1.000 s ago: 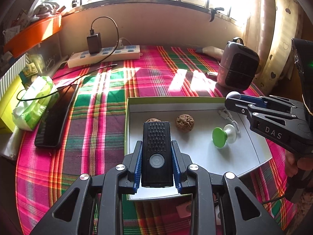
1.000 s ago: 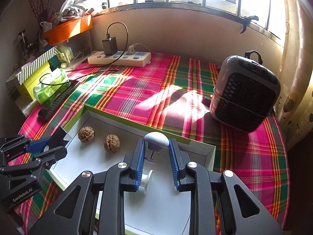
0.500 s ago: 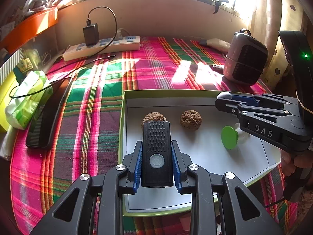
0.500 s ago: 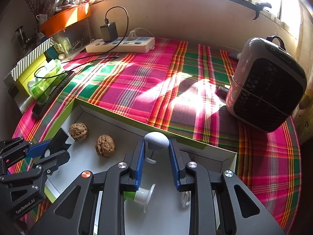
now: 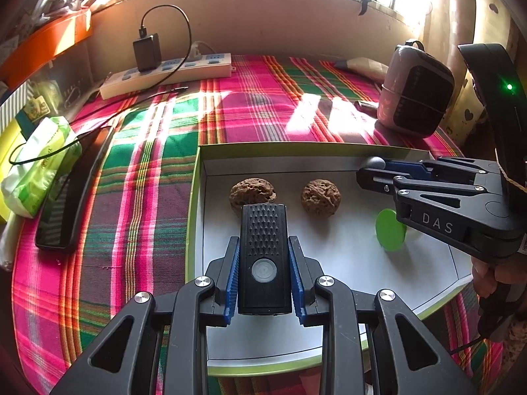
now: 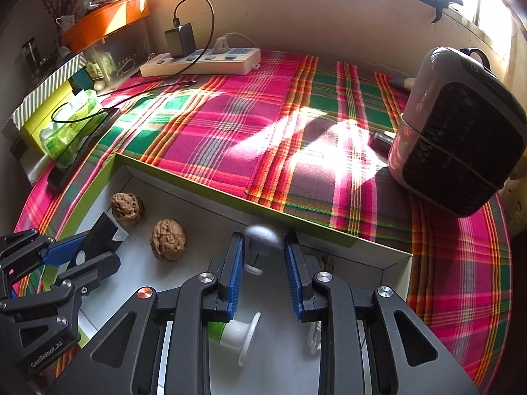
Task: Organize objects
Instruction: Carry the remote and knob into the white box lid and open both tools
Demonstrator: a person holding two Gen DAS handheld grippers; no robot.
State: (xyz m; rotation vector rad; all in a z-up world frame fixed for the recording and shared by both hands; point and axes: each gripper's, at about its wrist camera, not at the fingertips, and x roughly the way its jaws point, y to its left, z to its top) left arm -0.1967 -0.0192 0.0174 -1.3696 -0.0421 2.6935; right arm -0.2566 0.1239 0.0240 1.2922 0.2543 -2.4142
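A: Left wrist view first. Left gripper (image 5: 263, 263) pinching a black ribbed device (image 5: 263, 256) with a round button, held over the near part of the green-edged tray (image 5: 194, 197). Two walnuts (image 5: 252, 194) (image 5: 320, 197) lying apart on the tray floor just beyond it. Off to the right, the right gripper (image 5: 370, 171) with a grey ball-headed piece (image 5: 376, 163) at its tip, near the tray's far wall; a green disc (image 5: 390, 233) standing on edge below it.

B: And around the tray?

A: Plaid cloth on the bench (image 5: 257, 112), power strip (image 5: 164, 74), small heater (image 5: 415, 103), dark phone (image 5: 70, 191) beside a tissue pack (image 5: 39, 168).

B: Right wrist view?

A: Right gripper (image 6: 263, 260) closed around the grey ball head (image 6: 262, 234), blue pads either side; contact hard to confirm. Green-and-white spool (image 6: 235, 329) lying beneath. Left gripper (image 6: 89, 250) at the left, clamping the black device (image 6: 104, 233) beside one walnut (image 6: 127, 209); second walnut (image 6: 168, 239) just right of it.
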